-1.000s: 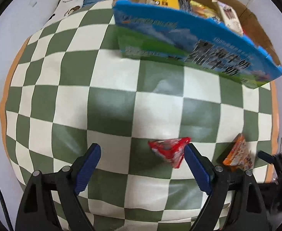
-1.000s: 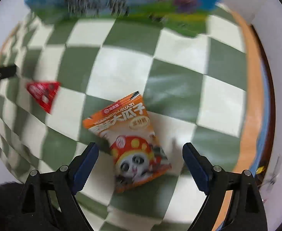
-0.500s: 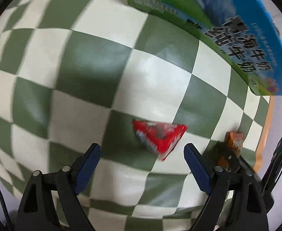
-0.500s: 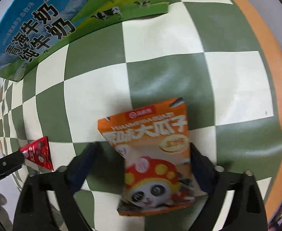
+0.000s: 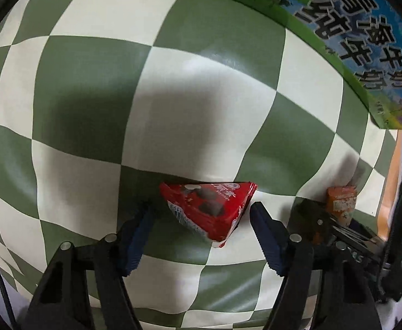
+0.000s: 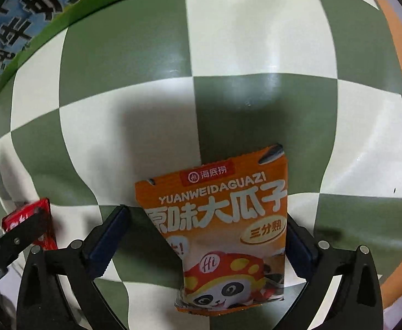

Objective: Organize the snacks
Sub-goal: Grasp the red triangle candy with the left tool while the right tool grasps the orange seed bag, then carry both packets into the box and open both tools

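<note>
Red packet: a triangular red snack packet lies flat on the checked cloth of the worktop, between the two blue pads of the left gripper.
Left jaws: spread apart, a pad on either side of the red packet; neither pad looks to be pressing it.
Orange packet: an orange sunflower-seed packet with a panda print lies flat on the same cloth, its lower half between the pads of the right gripper.
Right jaws: spread wide; the right pad sits just beside or against the packet's edge, the left pad stands apart from it. From this angle I cannot tell whether the right one touches.
Step in hand: both grippers are placed for pick-up, one snack each; no grip is made yet.
Next move: close each pair of jaws on its packet, probably low enough to catch the thin foil and not slide over it, then lift and carry toward the carton.
Handling: both packets are flat, slick and soft, so they may buckle or slip sideways as the pads meet.
Carton: a blue and green milk carton stands at the far edge of the cloth, well apart from both packets.
In the way: the two grippers work near each other; the left gripper's arm shows at the edge of the right wrist view beside the red packet, so the lifts need room.
Worktop edge: an orange rim runs close on the right side.
</note>
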The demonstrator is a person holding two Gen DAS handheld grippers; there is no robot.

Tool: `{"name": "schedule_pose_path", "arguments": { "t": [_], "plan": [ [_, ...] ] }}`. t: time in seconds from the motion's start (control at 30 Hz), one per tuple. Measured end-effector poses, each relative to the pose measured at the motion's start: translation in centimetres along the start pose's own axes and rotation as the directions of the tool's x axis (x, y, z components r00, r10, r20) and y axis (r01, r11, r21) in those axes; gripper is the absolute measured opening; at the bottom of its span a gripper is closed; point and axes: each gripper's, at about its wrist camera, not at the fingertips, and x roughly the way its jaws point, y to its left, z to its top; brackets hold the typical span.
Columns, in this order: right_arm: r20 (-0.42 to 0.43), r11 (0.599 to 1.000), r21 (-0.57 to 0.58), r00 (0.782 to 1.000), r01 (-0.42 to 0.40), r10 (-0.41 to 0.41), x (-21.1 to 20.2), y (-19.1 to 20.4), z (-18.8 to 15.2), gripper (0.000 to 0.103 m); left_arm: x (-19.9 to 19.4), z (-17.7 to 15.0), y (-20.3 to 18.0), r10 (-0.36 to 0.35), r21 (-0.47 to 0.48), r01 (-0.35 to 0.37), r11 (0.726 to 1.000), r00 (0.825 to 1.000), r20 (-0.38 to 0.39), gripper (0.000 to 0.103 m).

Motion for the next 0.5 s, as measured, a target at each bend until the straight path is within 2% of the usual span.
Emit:
{"name": "schedule_pose_path", "arguments": {
  "t": [0.03,0.07,0.1,0.13,0.17,0.23,0.3,0.37,0.5],
  "plan": [
    [-0.005,1.0,-0.01,1.0,0.0,0.0,-0.4,0.2,0.4,0.102,0.0,0.1,0.0,0.002,0.002,-0.002,1.0,1.0,0.0,0.069],
    [0.006,1.0,-0.023,1.0,0.001,-0.001,-1.0,0.8,1.0,0.096,0.1,0.1,0.0,0.004,0.007,-0.004,1.0,1.0,-0.002,0.069],
    [0.025,0.999,-0.04,1.0,0.009,-0.008,-1.7,1.2,1.0,0.085,0.1,0.2,0.0,0.005,0.008,-0.005,1.0,1.0,-0.005,0.069],
    [0.045,0.998,-0.057,0.999,0.015,-0.012,-2.4,1.4,0.7,0.08,0.1,0.1,0.0,0.005,0.008,-0.005,1.0,1.0,-0.005,0.069],
    [0.05,0.998,-0.066,0.999,0.002,0.001,-3.1,0.9,-0.1,0.068,0.2,0.1,-0.1,0.008,0.012,-0.008,1.0,1.0,-0.006,0.069],
    [0.039,0.998,-0.044,0.998,-0.048,0.05,-3.5,0.3,-0.4,0.06,0.4,0.2,-0.4,0.021,0.028,-0.021,0.999,1.0,-0.001,0.069],
    [0.052,0.997,-0.01,0.995,-0.08,0.08,-4.0,-0.4,-0.7,0.056,0.8,-0.4,-0.9,0.039,0.031,-0.039,0.999,0.999,-0.002,0.068],
    [0.066,0.995,0.019,0.993,-0.099,0.097,-4.5,-0.7,-0.7,0.055,0.8,-0.8,-1.3,0.06,0.035,-0.06,0.998,0.998,-0.006,0.052],
    [0.093,0.987,0.06,0.986,-0.147,0.141,-6.1,-1.3,-0.8,0.054,0.4,-0.8,-2.2,0.037,0.044,-0.037,0.998,0.999,0.002,0.039]
  ]
}}
